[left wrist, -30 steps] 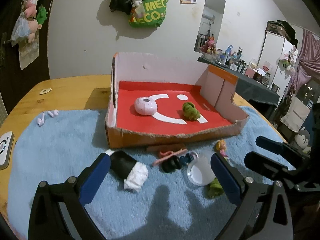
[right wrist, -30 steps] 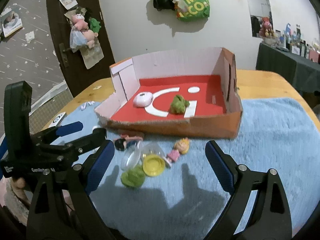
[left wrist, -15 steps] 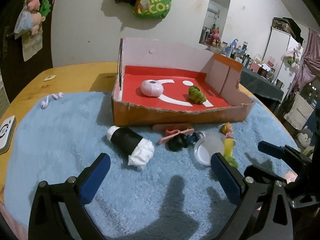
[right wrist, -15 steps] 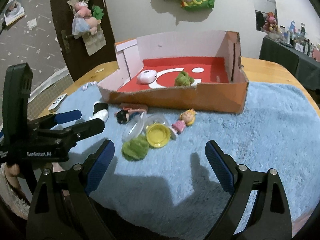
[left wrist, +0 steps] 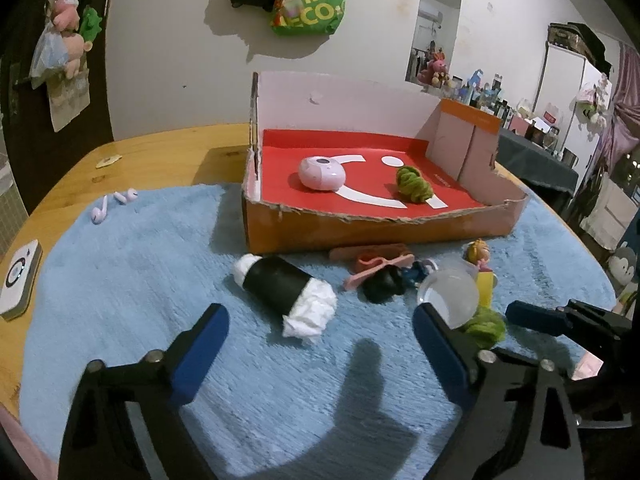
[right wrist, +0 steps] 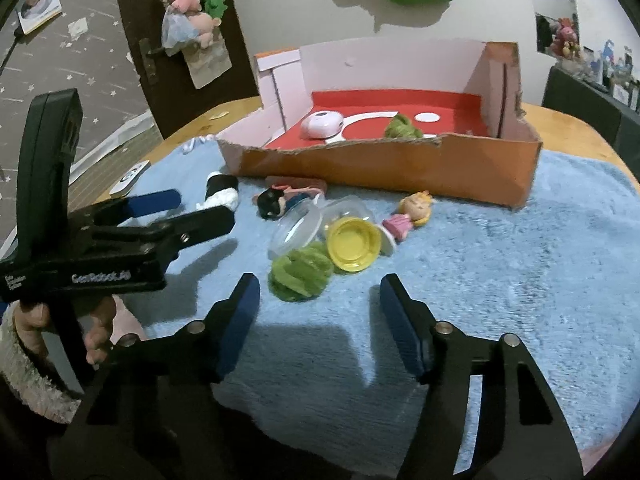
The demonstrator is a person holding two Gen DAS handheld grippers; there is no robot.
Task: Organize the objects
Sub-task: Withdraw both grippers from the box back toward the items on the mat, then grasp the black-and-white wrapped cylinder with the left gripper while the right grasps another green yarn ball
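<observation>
A torn cardboard box [left wrist: 360, 232] with a red floor holds a pink round device [left wrist: 322, 173] and a green fuzzy ball [left wrist: 413, 185]. In front of it on the blue rug [right wrist: 520, 280] lie a black roll with white ends [left wrist: 285, 290], a dark-haired doll [right wrist: 276, 204], a blond doll [right wrist: 412, 214], a clear capsule half [right wrist: 296, 226], a yellow cap [right wrist: 352, 244] and a second green fuzzy ball [right wrist: 300, 274]. My left gripper [left wrist: 320, 340] is closing, empty, with the roll just ahead. My right gripper [right wrist: 320, 304] is closing, empty, just short of the green ball.
Two white earbuds [left wrist: 114, 202] lie on the rug's far left and a white square device [left wrist: 20, 278] sits on the wooden table [left wrist: 160, 152]. A person's hand [right wrist: 96, 332] holds the left gripper's handle. Bags and toys hang on the wall behind.
Both grippers have sunk closer to the things in front of the box. The right jaws have narrowed a lot and the left jaws a little.
</observation>
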